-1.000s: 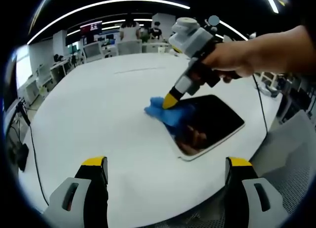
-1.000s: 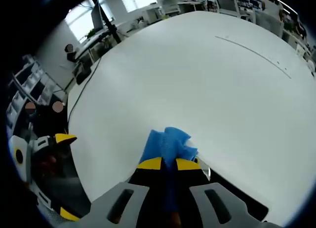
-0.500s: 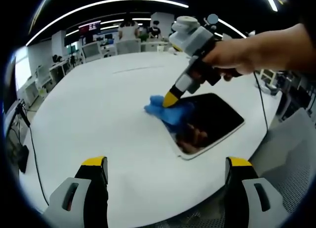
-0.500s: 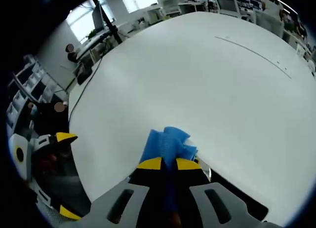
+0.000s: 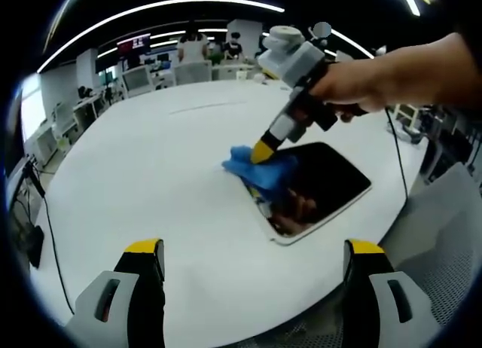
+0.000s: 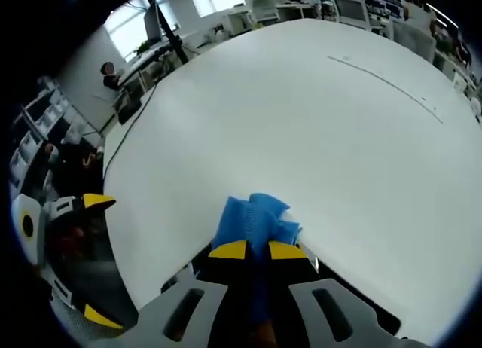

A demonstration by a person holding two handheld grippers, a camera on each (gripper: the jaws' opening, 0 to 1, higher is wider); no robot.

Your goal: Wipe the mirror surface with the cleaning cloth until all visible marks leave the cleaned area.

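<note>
Your left gripper (image 5: 252,269) hangs low over the near edge of the white table (image 5: 143,175) with its yellow-tipped jaws spread wide and nothing between them; the mirror (image 5: 320,186) lies well ahead of them and to the right, flat on the table near its right edge, its dark glass framed in white; the blue cleaning cloth (image 5: 256,169) is bunched over the mirror's far-left corner, part on the glass and part on the table. From the right of the left gripper view your hand (image 5: 361,88) brings in the right gripper (image 5: 261,152), tilted down, its yellow tips pressed into the cloth; no object stands between your left jaws and the mirror.

In the right gripper view your left gripper (image 6: 68,269) shows at the left edge, off the table; the right gripper (image 6: 257,250) has its jaws drawn close together and pinching the cleaning cloth (image 6: 254,218), which fans out ahead of the tips onto the table (image 6: 301,114); a dark strip of the mirror (image 6: 354,299) shows just right of the jaws. Desks and monitors stand far behind the table.
</note>
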